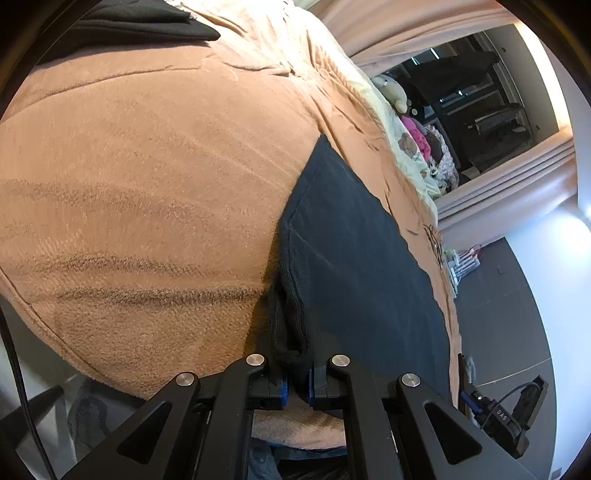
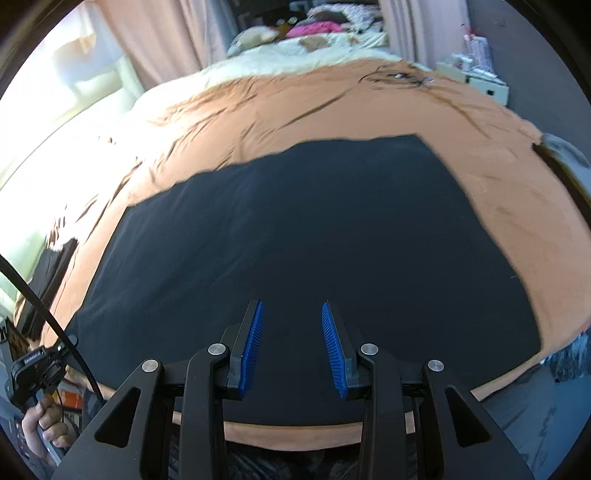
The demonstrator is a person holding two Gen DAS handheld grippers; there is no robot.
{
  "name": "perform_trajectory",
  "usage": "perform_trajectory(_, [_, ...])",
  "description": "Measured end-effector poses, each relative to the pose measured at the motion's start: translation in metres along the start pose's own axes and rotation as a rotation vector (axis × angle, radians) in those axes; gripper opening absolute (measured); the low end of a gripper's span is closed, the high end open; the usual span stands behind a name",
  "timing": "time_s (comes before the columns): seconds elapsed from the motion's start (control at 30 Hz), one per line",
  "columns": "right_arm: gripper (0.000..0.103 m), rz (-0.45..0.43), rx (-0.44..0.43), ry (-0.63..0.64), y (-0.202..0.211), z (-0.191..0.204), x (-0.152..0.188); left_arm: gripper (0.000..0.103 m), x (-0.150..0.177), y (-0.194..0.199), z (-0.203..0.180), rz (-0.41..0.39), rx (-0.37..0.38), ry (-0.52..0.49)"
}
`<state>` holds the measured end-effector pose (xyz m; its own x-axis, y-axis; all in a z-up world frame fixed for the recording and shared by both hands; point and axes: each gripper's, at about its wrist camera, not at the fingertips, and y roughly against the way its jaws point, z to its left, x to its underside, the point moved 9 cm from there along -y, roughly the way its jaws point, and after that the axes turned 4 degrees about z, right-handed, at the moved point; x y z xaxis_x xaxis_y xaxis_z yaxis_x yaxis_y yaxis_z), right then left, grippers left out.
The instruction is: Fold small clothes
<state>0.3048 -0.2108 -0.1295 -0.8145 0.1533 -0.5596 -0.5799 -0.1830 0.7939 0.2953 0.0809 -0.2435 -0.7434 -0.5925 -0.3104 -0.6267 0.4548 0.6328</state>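
Note:
A dark navy garment (image 2: 295, 240) lies spread flat on a tan fleece blanket (image 2: 332, 99) on a bed. In the left wrist view the garment (image 1: 354, 251) runs up the right side, with a thick hem loop at its near corner. My left gripper (image 1: 297, 384) is shut on that near corner of the garment, its blue pads nearly touching with cloth between them. My right gripper (image 2: 292, 347) is open and empty, held just above the near middle of the garment, blue pads (image 2: 253, 343) well apart.
A black folded garment (image 1: 140, 22) lies at the far left of the blanket (image 1: 147, 166). Cream bedding with soft toys and pink clothes (image 2: 317, 27) lies at the bed's far end. A white shelf unit (image 2: 480, 79) stands beside the bed. The left gripper and hand (image 2: 37, 384) show at lower left.

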Motion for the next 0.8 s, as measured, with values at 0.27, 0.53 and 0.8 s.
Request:
perform_trajectory(0.27, [0.03,0.089,-0.031,0.126,-0.038,0.031,-0.005,0.005,-0.001,-0.001,0.003,0.013,-0.006,0.022])
perform_trajectory(0.53, [0.029,0.17,-0.049,0.166,-0.057,0.033,0.016,0.005,-0.001,-0.001,0.003,0.01,-0.009,0.049])
perform_trajectory(0.8, [0.017,0.19,-0.098,0.134,-0.051,0.023,-0.003,0.005,0.002,0.002,0.007,-0.001,-0.011,0.1])
